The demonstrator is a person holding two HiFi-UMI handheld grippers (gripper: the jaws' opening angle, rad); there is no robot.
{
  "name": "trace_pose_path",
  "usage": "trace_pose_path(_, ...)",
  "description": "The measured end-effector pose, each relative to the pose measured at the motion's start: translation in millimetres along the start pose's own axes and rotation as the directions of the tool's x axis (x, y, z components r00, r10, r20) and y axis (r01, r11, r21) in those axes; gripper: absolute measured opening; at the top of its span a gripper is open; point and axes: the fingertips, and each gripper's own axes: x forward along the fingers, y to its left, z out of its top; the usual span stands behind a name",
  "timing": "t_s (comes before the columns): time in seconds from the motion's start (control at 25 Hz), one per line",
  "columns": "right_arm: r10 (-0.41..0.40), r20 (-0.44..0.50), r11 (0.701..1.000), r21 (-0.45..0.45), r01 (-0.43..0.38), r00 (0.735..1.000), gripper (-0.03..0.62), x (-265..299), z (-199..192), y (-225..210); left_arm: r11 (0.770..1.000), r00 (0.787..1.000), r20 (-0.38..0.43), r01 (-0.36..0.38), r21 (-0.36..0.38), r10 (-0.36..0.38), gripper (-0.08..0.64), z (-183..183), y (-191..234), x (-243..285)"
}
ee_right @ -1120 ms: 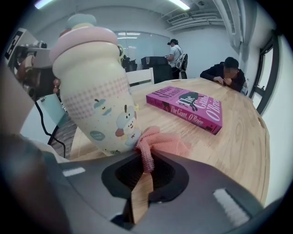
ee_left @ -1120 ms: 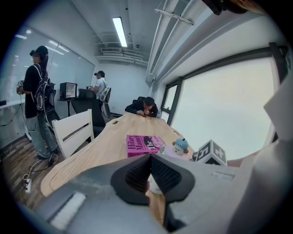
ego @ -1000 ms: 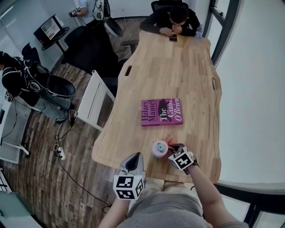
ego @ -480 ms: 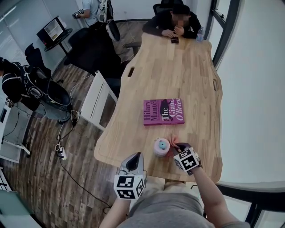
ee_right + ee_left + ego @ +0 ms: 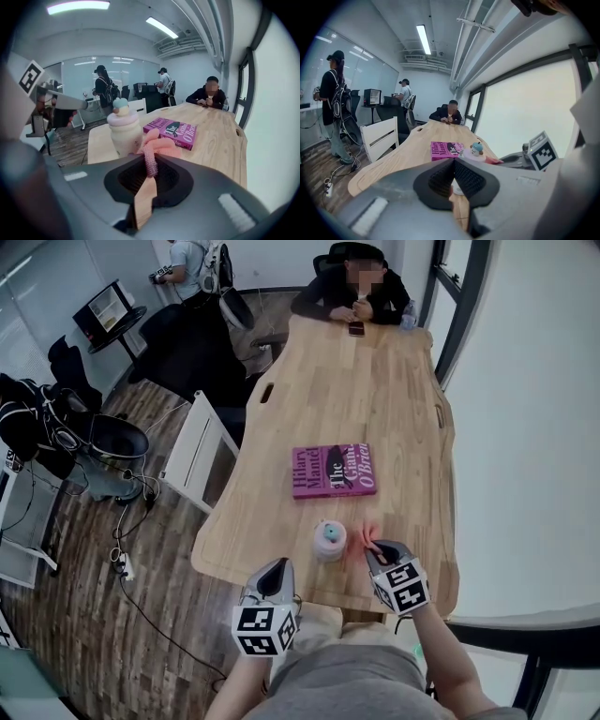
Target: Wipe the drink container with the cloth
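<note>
1 drink container (image 5: pixel 329 540) | 1 cloth (image 5: pixel 158 144), right tongs (image 5: pixel 150 169) | left tongs (image 5: pixel 453 176) likely closed

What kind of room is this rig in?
Probably an office meeting room: a long light wooden table with a person seated at its far end, black office chairs nearby, and a computer monitor on a side stand.

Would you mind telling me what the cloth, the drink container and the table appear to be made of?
Cloth: pink knitted or terry fabric, judging by its nubby ribbed edge.
Drink container: likely matte plastic, smooth cream body, pink lid.
Table: light wood with visible grain, satin finish.
</note>
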Motion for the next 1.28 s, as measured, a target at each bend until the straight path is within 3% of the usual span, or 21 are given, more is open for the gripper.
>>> trace_pose_path(0.28,-0.037,0.102,0.999,0.009,0.036,0.994,0.023,-44,25,14,1.0,1.0,-0.002,-0.011,0.004,0.011,0.003,-7,-7,-15)
trace_pose_path(0.72,-0.04,0.142,0.999,0.034,0.035,0.989,0.023,-66,42,47,1.0,1.0,0.0,-0.008,0.017,0.008,0.003,4,-6,-32)
trace_pose_path(1.04,-0.128,0.152,0.984,0.145,0.106,0.98,0.023,-54,45,62,0.992,0.995,-0.034,0.1,0.077,-0.098,0.003,14,4,-26)
trace_pose_path(1.28,-0.217,0.158,0.944,0.286,0.166,0.963,0.023,-45,47,68,0.97,0.976,-0.084,0.21,0.121,-0.201,0.003,21,19,-18)
